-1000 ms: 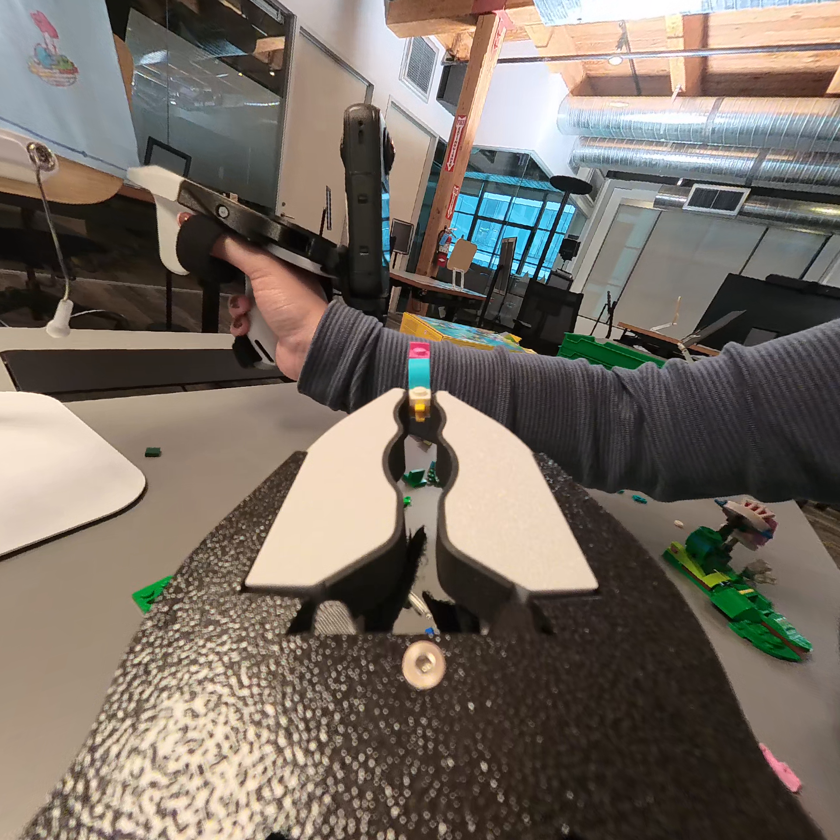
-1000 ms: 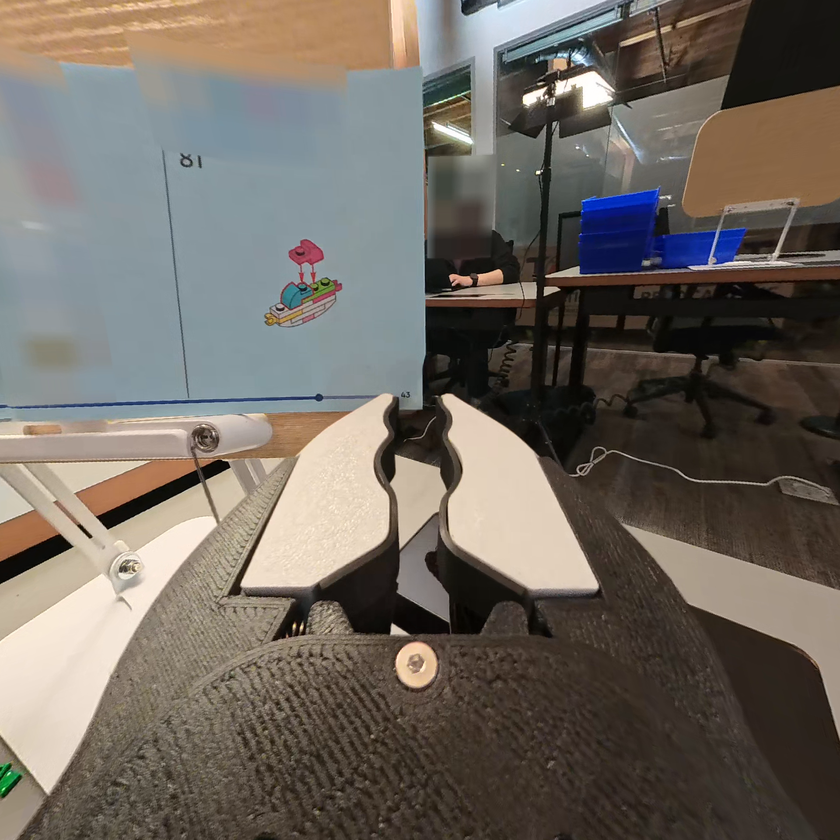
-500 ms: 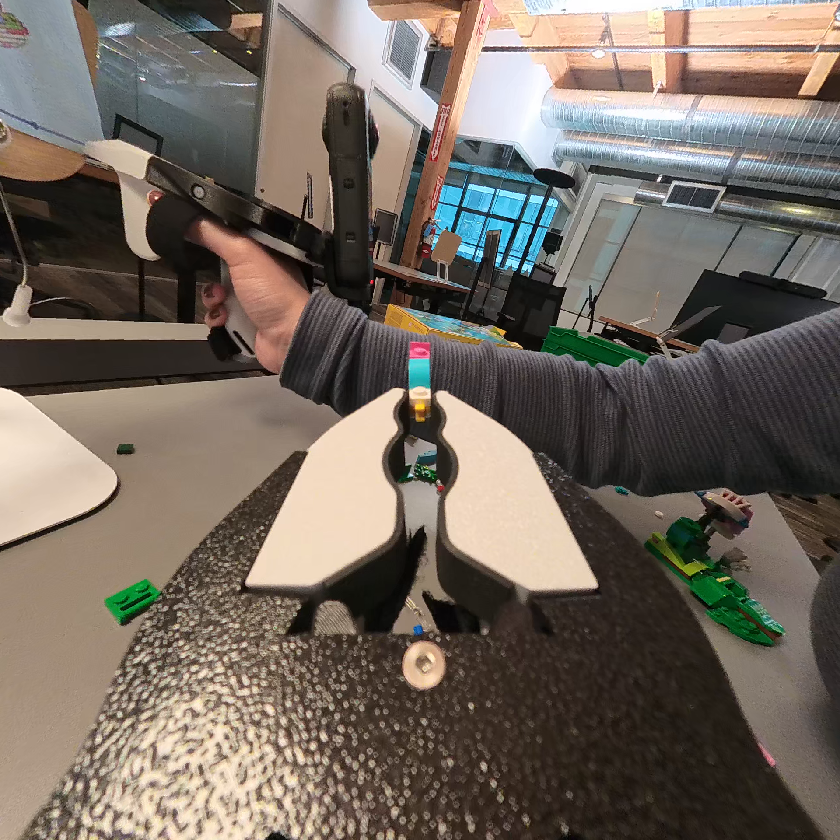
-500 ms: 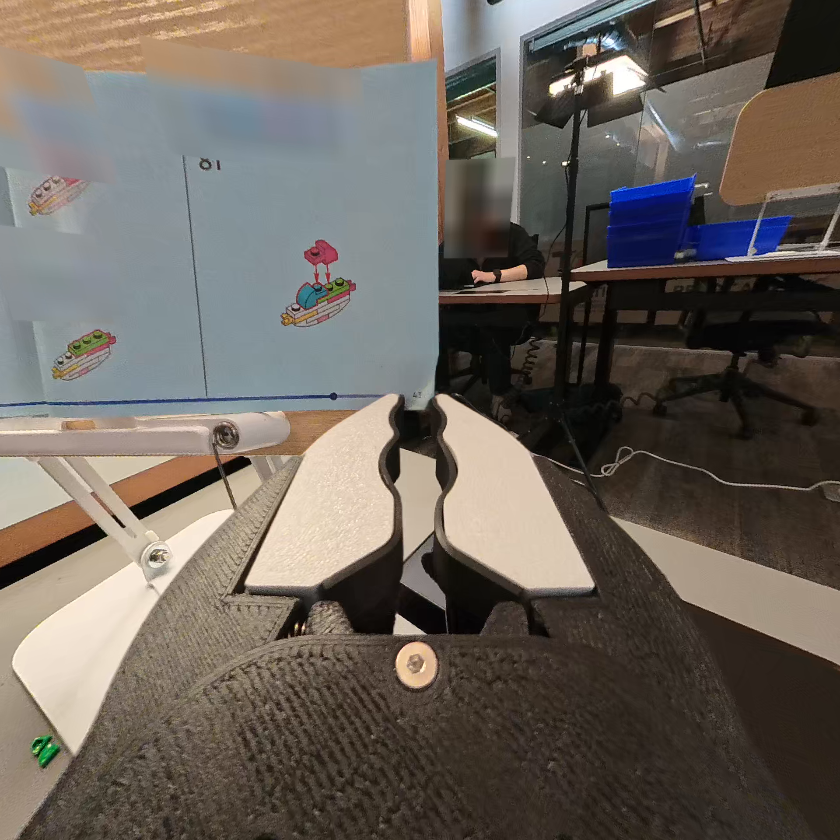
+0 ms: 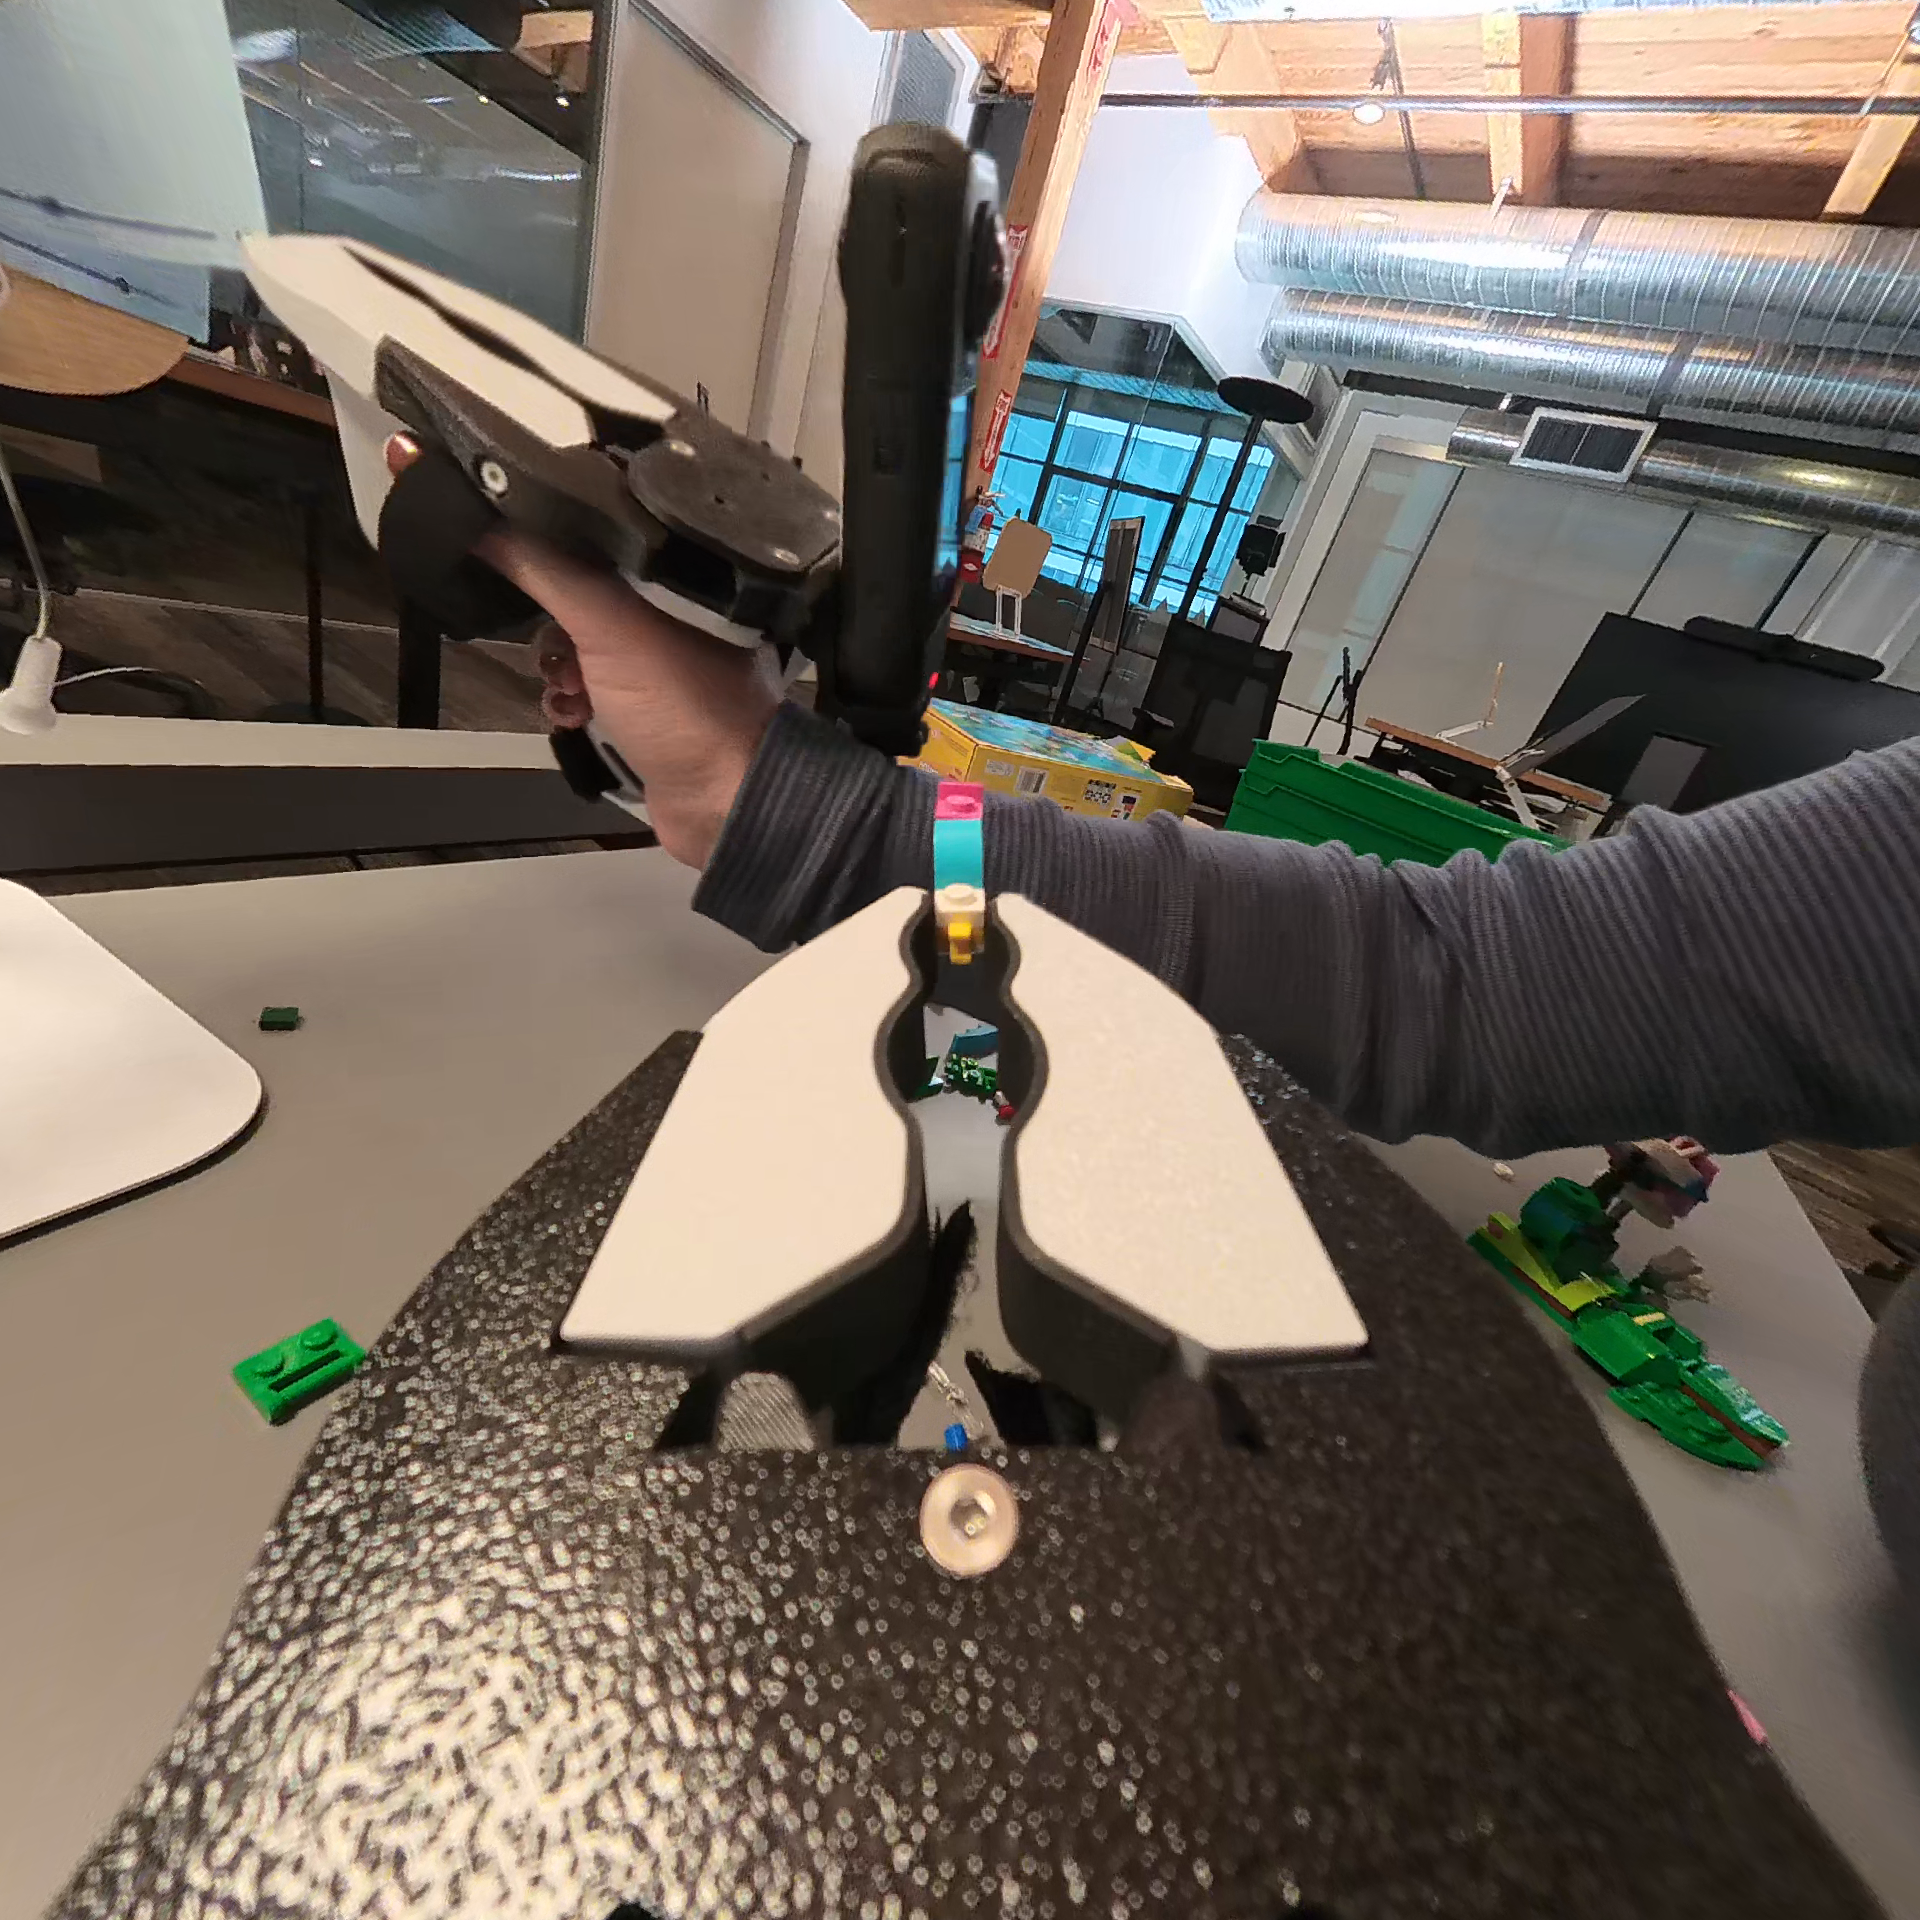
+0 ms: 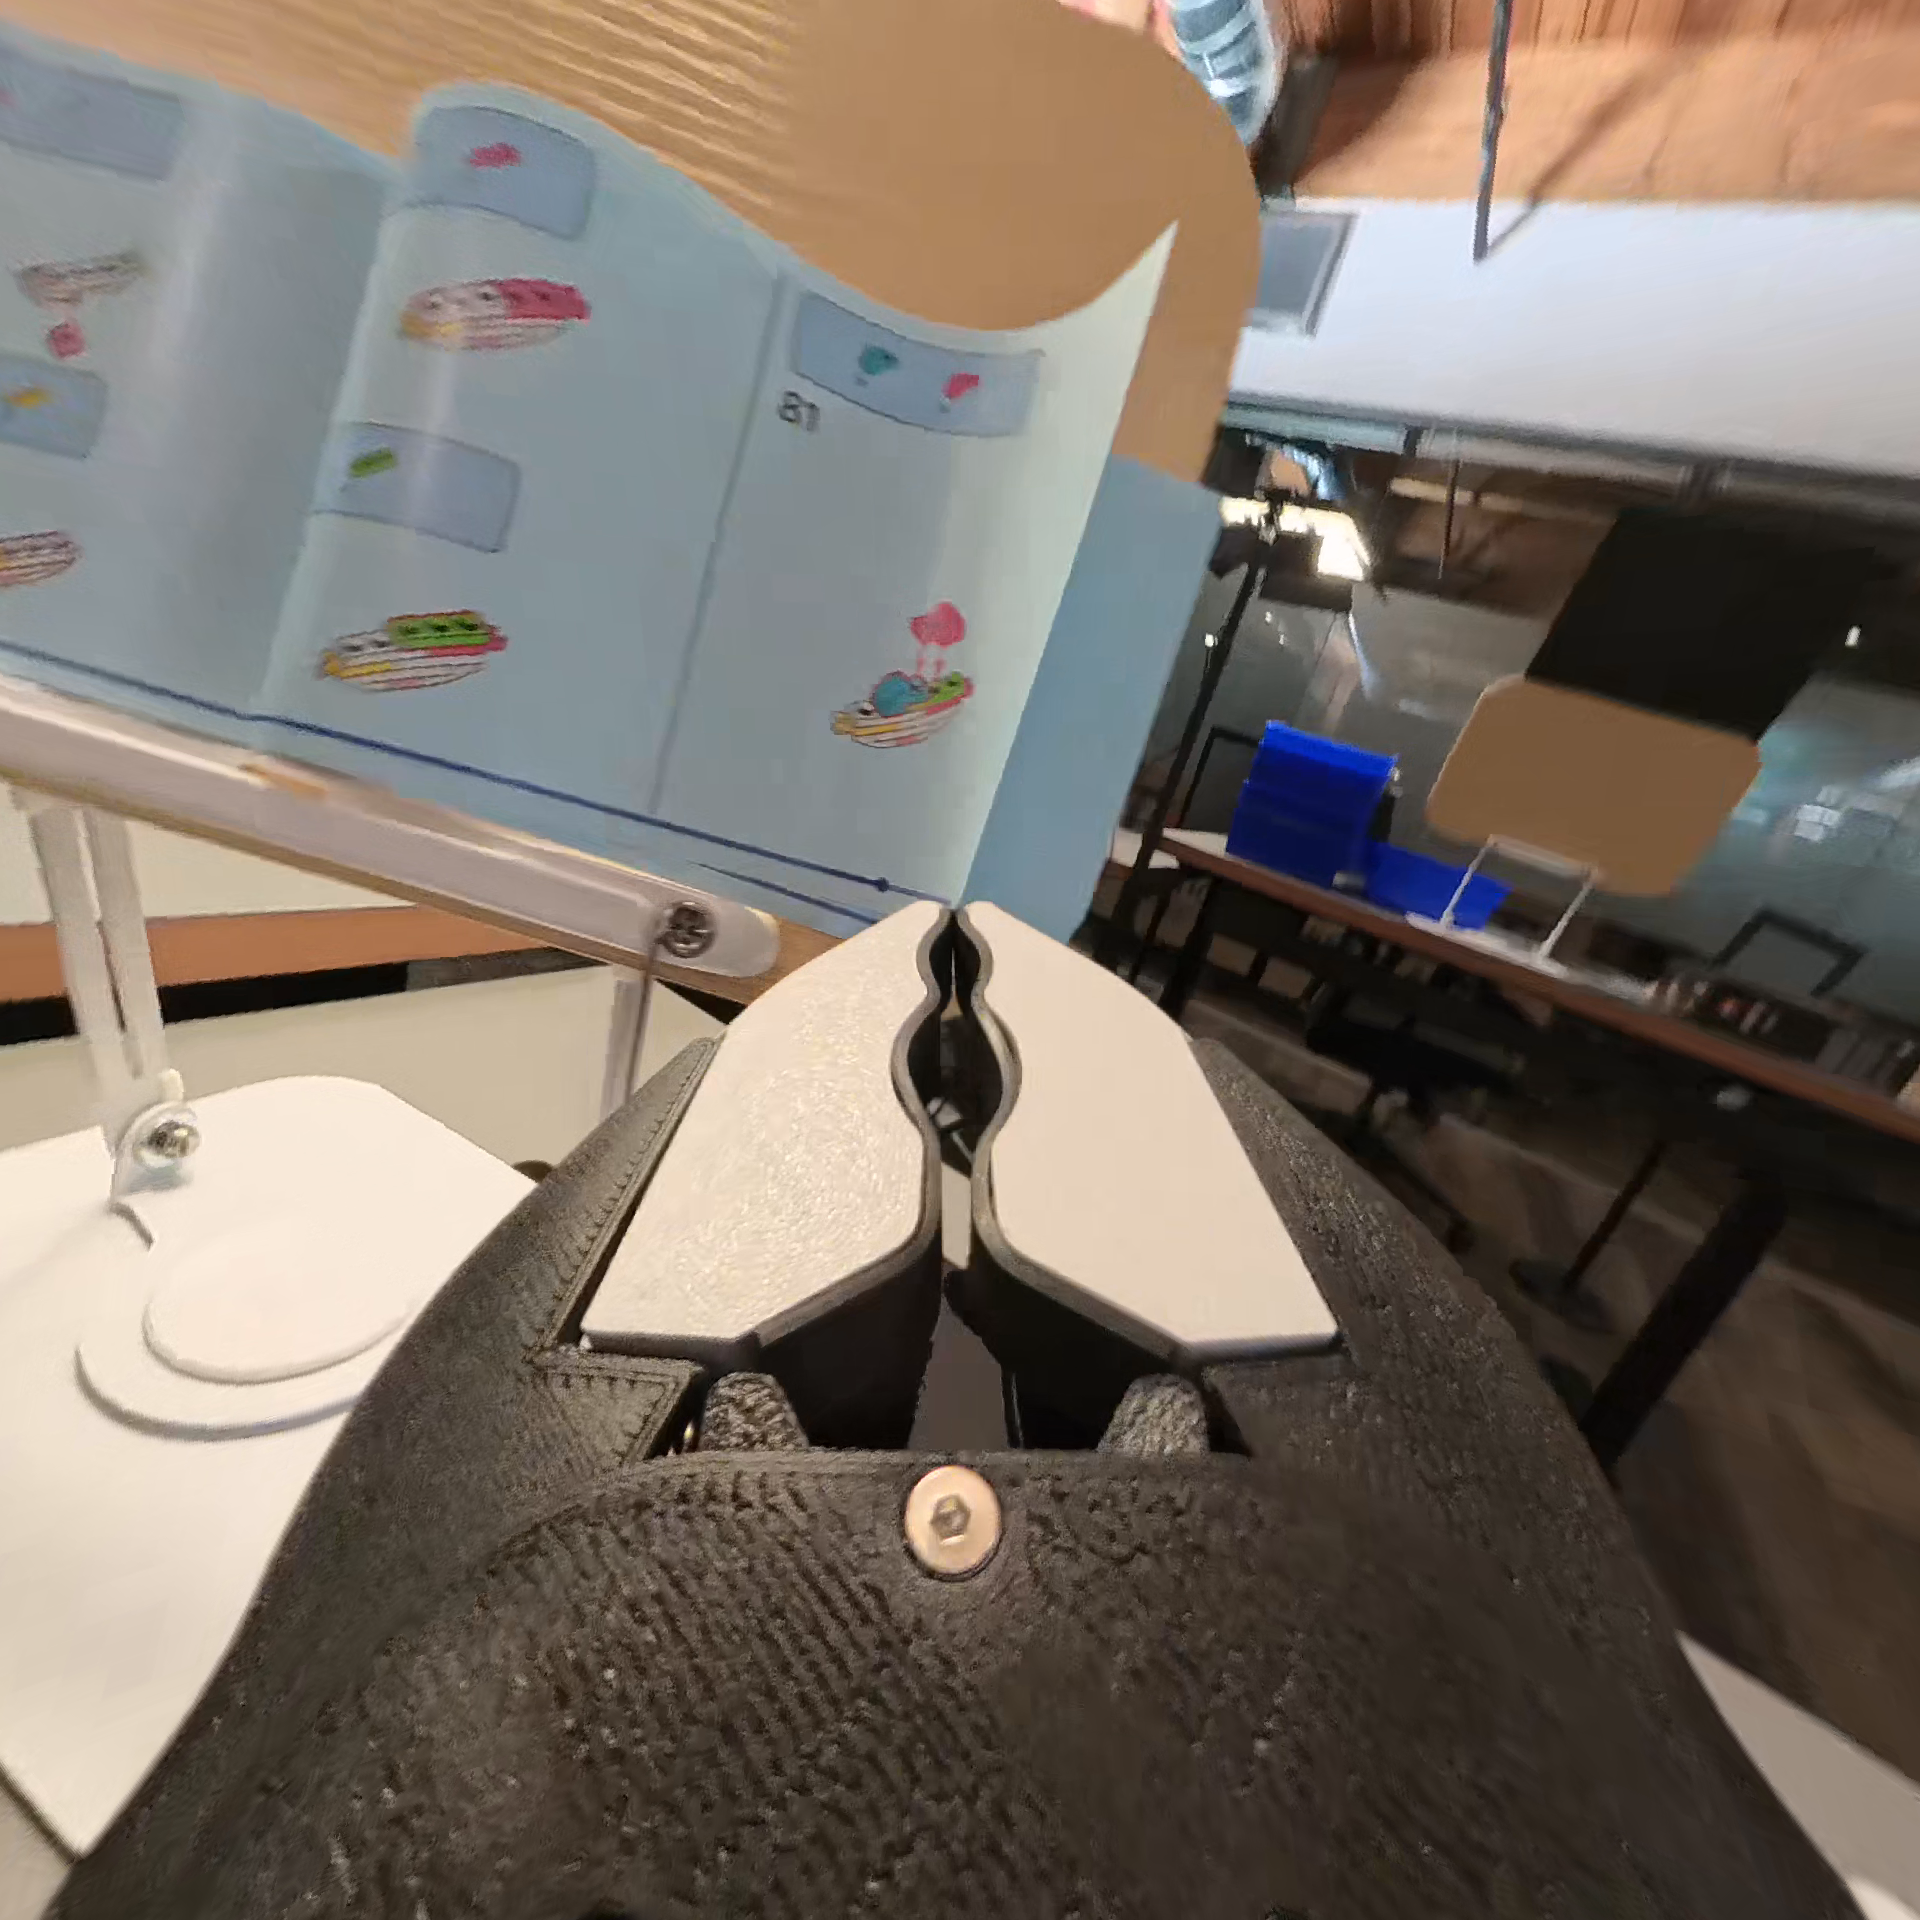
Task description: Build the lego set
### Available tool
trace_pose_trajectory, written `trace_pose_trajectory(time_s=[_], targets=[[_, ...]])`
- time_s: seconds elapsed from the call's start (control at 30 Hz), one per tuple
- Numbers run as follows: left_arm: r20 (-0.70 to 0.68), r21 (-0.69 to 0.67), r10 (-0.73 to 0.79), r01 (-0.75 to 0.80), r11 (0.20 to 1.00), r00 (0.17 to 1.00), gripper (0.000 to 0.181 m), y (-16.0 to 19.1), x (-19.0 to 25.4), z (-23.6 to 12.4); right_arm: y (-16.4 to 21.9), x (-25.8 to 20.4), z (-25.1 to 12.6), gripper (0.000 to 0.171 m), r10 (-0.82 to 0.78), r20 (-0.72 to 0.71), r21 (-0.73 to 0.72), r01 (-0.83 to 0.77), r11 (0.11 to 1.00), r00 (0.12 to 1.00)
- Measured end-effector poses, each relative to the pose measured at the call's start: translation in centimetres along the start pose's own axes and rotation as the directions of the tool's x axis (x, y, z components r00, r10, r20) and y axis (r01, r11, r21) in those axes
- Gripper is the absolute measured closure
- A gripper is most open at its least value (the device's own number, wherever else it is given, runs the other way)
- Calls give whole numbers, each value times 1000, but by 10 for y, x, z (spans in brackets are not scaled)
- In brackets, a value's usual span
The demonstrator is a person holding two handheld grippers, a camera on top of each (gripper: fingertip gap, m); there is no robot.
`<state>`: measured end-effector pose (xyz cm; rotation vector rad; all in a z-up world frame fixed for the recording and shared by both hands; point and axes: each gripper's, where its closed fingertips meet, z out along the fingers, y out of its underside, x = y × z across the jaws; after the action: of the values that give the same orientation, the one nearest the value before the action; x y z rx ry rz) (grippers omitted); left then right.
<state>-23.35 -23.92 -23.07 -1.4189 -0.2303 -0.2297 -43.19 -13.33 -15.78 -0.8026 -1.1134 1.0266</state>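
My left gripper (image 5: 958, 914) is shut on a small lego assembly (image 5: 957, 868), a stack of yellow, white, teal and pink pieces that stands up past the fingertips. My right gripper (image 6: 954, 914) is shut and empty, raised in the air and pointed at the open blue instruction booklet (image 6: 582, 520) on its white stand (image 6: 260, 1226). The right gripper also shows in the left wrist view (image 5: 312, 281), held in a hand at the upper left, its arm stretched across the table. A green lego build (image 5: 1621, 1340) lies on the grey table (image 5: 436, 956) at the right.
A green flat piece (image 5: 298, 1366) and a small dark green piece (image 5: 278, 1018) lie loose on the table at the left. More small pieces (image 5: 966, 1070) lie beyond my left fingers. The stand's white base (image 5: 94, 1081) is at the far left. A yellow box (image 5: 1049, 764) and green bin (image 5: 1371, 810) stand behind. The gap from one gripper's tips to the other's is roughly 25 centimetres.
My right gripper has closed fully and tilted, swinging so the booklet slants across its view. In the left wrist view the right hand has rolled and moved nearer. The left gripper keeps its hold.
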Motion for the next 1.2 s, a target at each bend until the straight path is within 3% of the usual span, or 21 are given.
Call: trace_pose_trajectory(time_s=[0.17,0.4,0.57,0.93,1.03,1.2], targets=[[-3,-9,-1,1,1000,1000,173,2,1,1,-29,-26,-14,171,-223,44,99,218,971,974],[-5,-17,-12,12,1000,1000,173,4,0,1,-53,-57,-31,171,-394,110,210,366,907,913],[-8,-29,-17,17,999,1000,173,7,-1,2,-76,-90,-46,171,-454,228,312,377,872,861],[-13,-44,-39,38,998,999,173,11,-1,4,-131,-124,-72,171,-487,321,448,323,833,812],[19,-64,-49,50,997,999,173,14,-6,4,-144,-154,-78,171,-540,399,483,332,811,741],[33,-70,-71,73,995,997,173,17,-10,4,-149,-225,-61,171,-618,569,461,412,786,543]])
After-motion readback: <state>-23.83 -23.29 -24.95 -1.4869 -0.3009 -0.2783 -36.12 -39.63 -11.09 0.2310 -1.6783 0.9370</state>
